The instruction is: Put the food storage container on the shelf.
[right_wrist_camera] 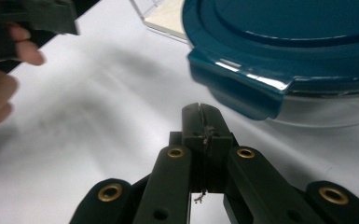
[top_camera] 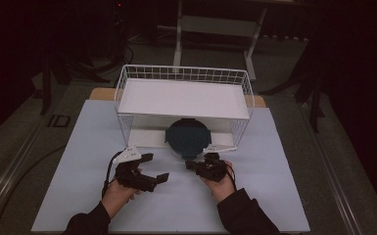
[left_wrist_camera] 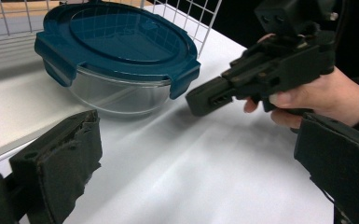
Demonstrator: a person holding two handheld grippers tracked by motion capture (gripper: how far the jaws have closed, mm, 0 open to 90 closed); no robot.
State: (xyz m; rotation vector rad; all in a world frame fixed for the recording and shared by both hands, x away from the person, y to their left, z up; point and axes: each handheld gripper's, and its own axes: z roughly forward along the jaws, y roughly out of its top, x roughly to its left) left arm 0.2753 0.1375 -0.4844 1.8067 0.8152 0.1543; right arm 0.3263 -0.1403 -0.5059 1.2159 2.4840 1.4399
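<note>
A round glass container with a dark teal clip-on lid [top_camera: 188, 137] [left_wrist_camera: 116, 42] [right_wrist_camera: 298, 37] stands at the front opening of a white wire basket [top_camera: 183, 73]. My right gripper [top_camera: 190, 165] [right_wrist_camera: 203, 121] is shut with nothing between its jaws, its tip just in front of the container's near clip and not touching it. In the left gripper view the right gripper [left_wrist_camera: 210, 95] points at the container. My left gripper [top_camera: 157, 167] [left_wrist_camera: 198, 140] stands wide open and empty over the table, left of the container.
The wire basket carries a white board [top_camera: 183, 98] as a shelf above the container. A pale mat [top_camera: 274, 186] covers the table. Dark floor and a metal frame [top_camera: 215, 29] lie beyond the table's far edge.
</note>
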